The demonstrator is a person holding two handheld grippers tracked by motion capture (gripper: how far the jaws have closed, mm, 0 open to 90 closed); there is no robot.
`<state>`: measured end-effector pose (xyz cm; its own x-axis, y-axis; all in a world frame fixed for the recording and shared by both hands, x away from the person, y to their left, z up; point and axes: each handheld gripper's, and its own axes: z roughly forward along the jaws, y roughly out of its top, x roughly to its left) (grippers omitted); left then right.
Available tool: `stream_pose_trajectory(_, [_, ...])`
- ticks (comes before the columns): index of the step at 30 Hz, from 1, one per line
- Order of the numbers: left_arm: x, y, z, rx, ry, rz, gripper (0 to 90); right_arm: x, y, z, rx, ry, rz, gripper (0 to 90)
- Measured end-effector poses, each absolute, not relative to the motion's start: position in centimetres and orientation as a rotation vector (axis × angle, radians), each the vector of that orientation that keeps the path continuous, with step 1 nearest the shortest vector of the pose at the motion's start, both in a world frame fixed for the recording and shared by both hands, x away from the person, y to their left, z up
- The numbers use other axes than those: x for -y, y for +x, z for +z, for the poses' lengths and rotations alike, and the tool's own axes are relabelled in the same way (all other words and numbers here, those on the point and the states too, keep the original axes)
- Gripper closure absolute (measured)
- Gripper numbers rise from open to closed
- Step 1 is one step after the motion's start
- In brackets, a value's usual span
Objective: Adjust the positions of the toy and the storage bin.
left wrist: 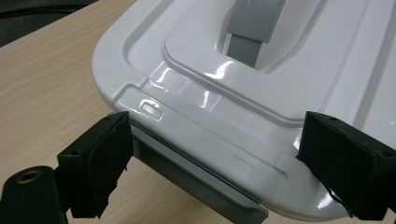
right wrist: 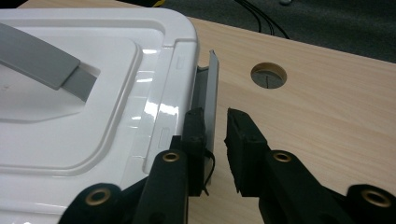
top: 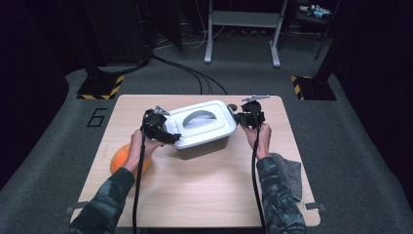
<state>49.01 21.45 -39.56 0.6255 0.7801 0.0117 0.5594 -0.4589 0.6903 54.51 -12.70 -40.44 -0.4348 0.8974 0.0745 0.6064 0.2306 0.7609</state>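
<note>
A white-lidded storage box (top: 202,130) is seen standing near the middle of the wooden counter (top: 204,195), its lid (left wrist: 261,93) seated on the grey body and its grey carrying handle (top: 198,117) lying flat in the recess on top. The work in hand is judged to be the freeing of the side latches so that the lid can be lifted. At the box's right end the grey latch flap (right wrist: 212,93) is seen swung out from the lid's edge, and the right gripper (right wrist: 215,135) is set there with its fingers drawn narrow, one on each side of the flap; whether the pads press on the flap cannot be told with certainty, though a slim gap is seen beside the outer finger. At the left end the left gripper (left wrist: 210,158) is held with its fingers wide, nothing gripped, and the grey latch (left wrist: 196,179) there lies between them, still down under the lid's rim. The right latch is thus judged to be nearly or already released, the left one yet to be undone, and the lid not yet raised. An orange ball (top: 127,158) lies by the left hand, and a grey cloth (top: 290,173) near the right forearm.
</note>
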Motion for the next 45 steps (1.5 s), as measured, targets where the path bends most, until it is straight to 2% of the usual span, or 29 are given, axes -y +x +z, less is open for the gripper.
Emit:
stream_pose_trajectory(5, [-21.7, 49.3, -39.7, -1.041, 2.182, 0.419, 9.7, 12.7, 54.4, -41.0, -2.117, 1.446, 1.054, 83.5])
stream_pose_trajectory(9, [-21.8, 49.4, -39.6, -1.037, 2.180, 0.428, 9.4, 13.2, 54.1, -41.3, -2.125, 1.435, 1.059, 83.7])
stream_pose_trajectory(15, [-21.6, 48.4, -39.1, -1.024, 2.142, 0.428, 7.9, 13.6, 54.2, -41.1, -2.125, 1.442, 1.106, 73.5])
stream_pose_trajectory(18, [-21.2, 47.7, -38.8, -0.996, 2.150, 0.431, 7.8, 13.6, 54.7, -41.1, -2.133, 1.448, 1.133, 73.1])
stream_pose_trajectory(26, [-20.5, 47.3, -39.4, -0.989, 2.160, 0.437, 7.6, 13.3, 55.4, -41.8, -2.161, 1.441, 1.086, 81.1])
stream_pose_trajectory(38, [-21.5, 48.1, -40.0, -1.027, 2.141, 0.395, 7.4, 13.5, 54.8, -41.7, -2.150, 1.473, 1.069, 82.7])
stream_pose_trajectory(45, [-21.1, 48.5, -40.0, -1.020, 2.164, 0.443, 7.3, 14.1, 54.1, -41.7, -2.140, 1.481, 1.072, 82.3])
